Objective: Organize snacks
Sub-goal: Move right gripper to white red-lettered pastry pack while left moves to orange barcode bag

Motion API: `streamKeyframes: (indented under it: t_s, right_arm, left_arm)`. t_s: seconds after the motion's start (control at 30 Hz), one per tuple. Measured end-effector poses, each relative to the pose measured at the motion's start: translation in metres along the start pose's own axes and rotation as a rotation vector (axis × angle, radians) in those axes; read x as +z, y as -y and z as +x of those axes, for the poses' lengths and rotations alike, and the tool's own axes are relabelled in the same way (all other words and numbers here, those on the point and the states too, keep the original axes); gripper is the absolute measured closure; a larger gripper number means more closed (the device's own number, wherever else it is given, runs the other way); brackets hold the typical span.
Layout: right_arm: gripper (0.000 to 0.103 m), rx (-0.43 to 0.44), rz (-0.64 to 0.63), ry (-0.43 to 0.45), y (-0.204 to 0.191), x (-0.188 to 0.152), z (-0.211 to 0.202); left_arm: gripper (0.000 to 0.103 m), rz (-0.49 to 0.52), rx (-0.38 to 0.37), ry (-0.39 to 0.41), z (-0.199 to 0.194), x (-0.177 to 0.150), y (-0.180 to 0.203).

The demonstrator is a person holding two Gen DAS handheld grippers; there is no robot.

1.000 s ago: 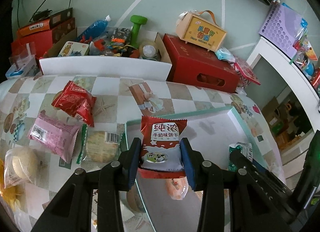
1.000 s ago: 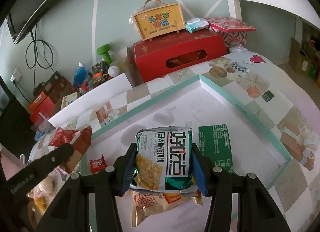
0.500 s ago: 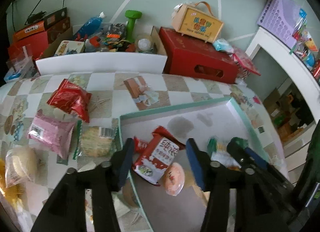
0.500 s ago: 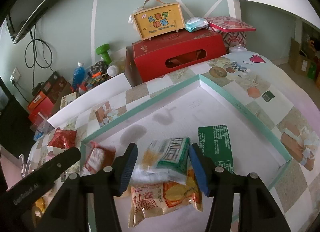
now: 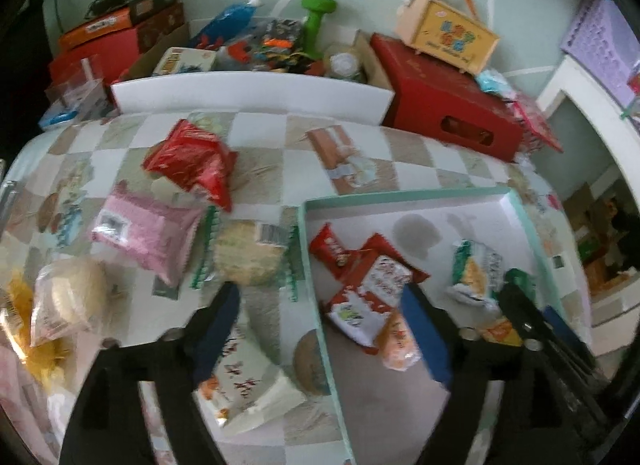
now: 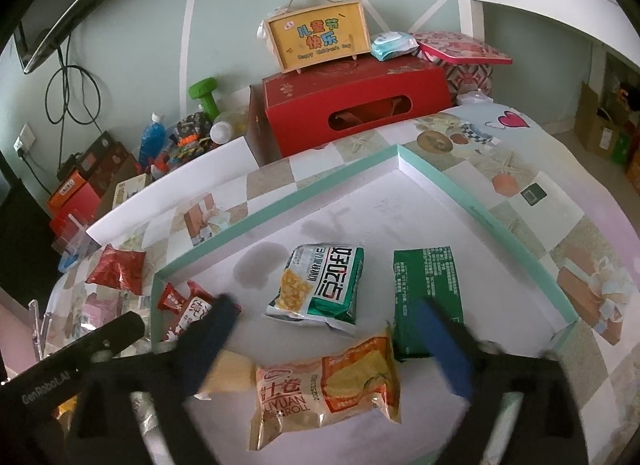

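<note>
A teal-rimmed white tray (image 6: 472, 209) (image 5: 400, 196) lies on the patterned table. In it lie a red-and-white milk biscuit pack (image 5: 370, 297), a small red packet (image 5: 330, 251), a green-and-white snack bag (image 6: 320, 285) (image 5: 474, 273), a dark green packet (image 6: 428, 285) and an orange egg-roll bag (image 6: 326, 385). My left gripper (image 5: 320, 321) is open and empty above the tray's left rim. My right gripper (image 6: 332, 337) is open and empty above the egg-roll bag.
Left of the tray lie a red bag (image 5: 192, 163), a pink pack (image 5: 148, 233), a round cracker pack (image 5: 248, 253), a bun in clear wrap (image 5: 66, 305) and a white packet (image 5: 244, 385). A red box (image 6: 356, 105) and white board (image 5: 248, 95) stand behind.
Both grippers opened wide. The left let the milk biscuit pack drop into the tray and shifted left; the right let the green-and-white bag drop into the tray.
</note>
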State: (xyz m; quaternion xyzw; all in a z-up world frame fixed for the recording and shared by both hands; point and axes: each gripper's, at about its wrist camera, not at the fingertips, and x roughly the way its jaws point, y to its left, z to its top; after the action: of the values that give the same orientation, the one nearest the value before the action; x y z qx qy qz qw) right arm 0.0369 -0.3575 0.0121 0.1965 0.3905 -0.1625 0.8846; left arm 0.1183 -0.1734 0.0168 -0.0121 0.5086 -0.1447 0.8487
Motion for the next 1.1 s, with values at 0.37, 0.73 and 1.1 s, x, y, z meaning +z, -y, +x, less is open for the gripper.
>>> streamKeyframes:
  t_s: [0.37, 0.73, 1.1]
  right_arm:
    - [0.0, -0.026, -0.039, 0.004, -0.005, -0.001, 0.001]
    - [0.0, -0.051, -0.016, 0.016, -0.003, 0.0, -0.003]
    - [0.0, -0.045, -0.018, 0.028, -0.007, 0.004, -0.014]
  left_arm:
    - [0.008, -0.016, 0.064, -0.004, 0.005, -0.002, -0.007]
    - [0.008, -0.027, 0.054, -0.004, -0.003, -0.002, -0.015]
    - [0.008, -0.047, 0.082, 0.015, -0.023, 0.004, -0.036]
